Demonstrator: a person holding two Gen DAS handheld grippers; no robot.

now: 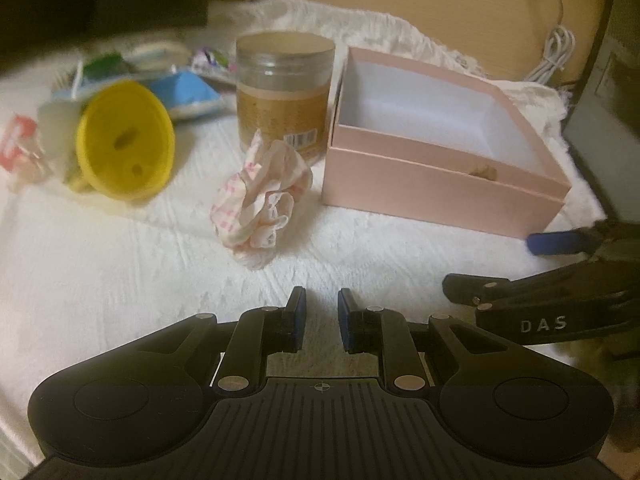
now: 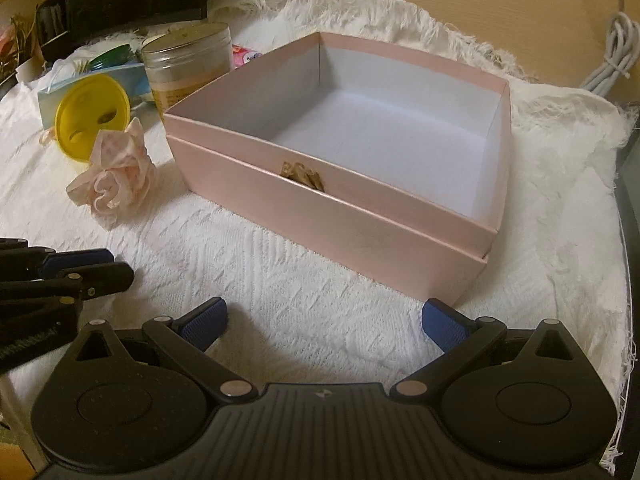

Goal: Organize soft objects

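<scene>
- Claws first: your left claw (image 1: pixel 322 320) sits at the bottom centre of the left wrist view, its blue pads drawn close together with only a narrow gap and nothing between them.
- Your right claw (image 2: pixel 324 322) sits at the bottom centre of the right wrist view, spread wide, with only bare white cloth (image 2: pixel 280 280) between its fingers.
- Each claw shows in the other's view: the right one at the right edge of the left view (image 1: pixel 560 240), the left one at the left edge of the right view (image 2: pixel 80 264).
- Your soft thing, a crumpled pink-and-white scrunchie (image 1: pixel 262 196), lies on the cloth near the middle of the left view, above the left claw and apart from it. In the right view it is at the left (image 2: pixel 116 180).
- A pink box (image 1: pixel 448 184) stands open to the right of the scrunchie, near it; its white inside holds nothing. It fills the centre of the right view (image 2: pixel 320 216), just above the right claw.
- A lidded jar (image 1: pixel 284 100) stands behind the scrunchie, close to the box's left side.
- A yellow lid (image 1: pixel 126 140) lies tilted at the left of the left view, with blurred packets (image 1: pixel 188 92) behind it.
- A white cable (image 1: pixel 556 52) is coiled at the upper right.
</scene>
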